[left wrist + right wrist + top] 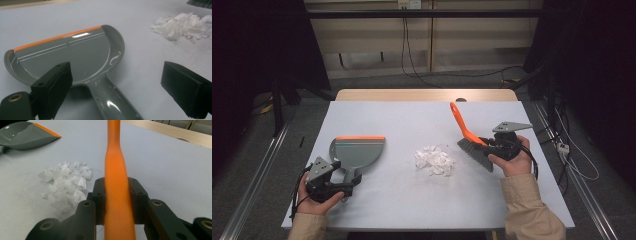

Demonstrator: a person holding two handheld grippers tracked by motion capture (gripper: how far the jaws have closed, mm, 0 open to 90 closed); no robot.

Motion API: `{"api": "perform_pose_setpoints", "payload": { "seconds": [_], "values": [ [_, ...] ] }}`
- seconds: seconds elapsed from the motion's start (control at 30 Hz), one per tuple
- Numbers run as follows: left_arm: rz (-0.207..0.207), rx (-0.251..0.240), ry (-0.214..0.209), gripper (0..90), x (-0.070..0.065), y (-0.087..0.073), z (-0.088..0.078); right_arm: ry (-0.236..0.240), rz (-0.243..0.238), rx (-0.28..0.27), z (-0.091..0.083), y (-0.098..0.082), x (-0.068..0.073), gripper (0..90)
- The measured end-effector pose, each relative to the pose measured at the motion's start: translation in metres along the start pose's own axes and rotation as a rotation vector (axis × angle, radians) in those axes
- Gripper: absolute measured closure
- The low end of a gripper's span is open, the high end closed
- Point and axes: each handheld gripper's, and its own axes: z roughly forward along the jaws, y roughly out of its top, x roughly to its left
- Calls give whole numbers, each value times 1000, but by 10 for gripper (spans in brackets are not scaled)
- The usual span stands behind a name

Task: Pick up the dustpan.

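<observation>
A: Quick pass. Right tool (493, 145) is clamped on the orange handle of the brush (467, 132); the right gripper view has both pads tight against the handle (116, 195). Bristles sit low, just right of the paper scraps (435, 160), not touching them as far as I can tell.

B: Left side?

A: Left tool (347, 186) is spread wide around the dustpan handle (113, 102), pads clear of it on both sides. So not gripped yet. Dustpan (354, 152) lies flat on the table (397, 210), orange lip pointing away from the person, pan empty.

B: Scraps location?

A: Mid-table, one loose white pile, between dustpan and brush. In the left gripper view they're off to the upper right (183, 25), well apart from the pan.

B: Step?

A: I'd call it setup for the sweep: brush in hand, pan about to be picked up. Nothing swept so far, judging by the tidy pile and the clean pan.

B: Next move needs?

A: Probably close the left tool on the pan handle, then turn the pan so the orange lip faces the pile and sits flush on the table. The lip now points the wrong way for a sideways sweep. The brush has to come in from the right of the pile, gently, since the scraps look light and could scatter.
</observation>
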Motion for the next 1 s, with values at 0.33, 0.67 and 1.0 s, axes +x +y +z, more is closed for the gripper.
{"api": "perform_pose_setpoints", "payload": {
  "seconds": [0.33, 0.67, 1.0],
  "values": [
    [-52, 28, 48, 124, 4, -4, 1, -17, 8, -16, -3, -2, -2, 714],
    [-76, 92, 115, 173, 6, -8, 3, -13, 14, -43, -6, -1, -2, 714],
    [-128, 125, 148, 361, 16, -9, -2, -22, 15, -40, -6, -4, -4, 714]
  ]
}}
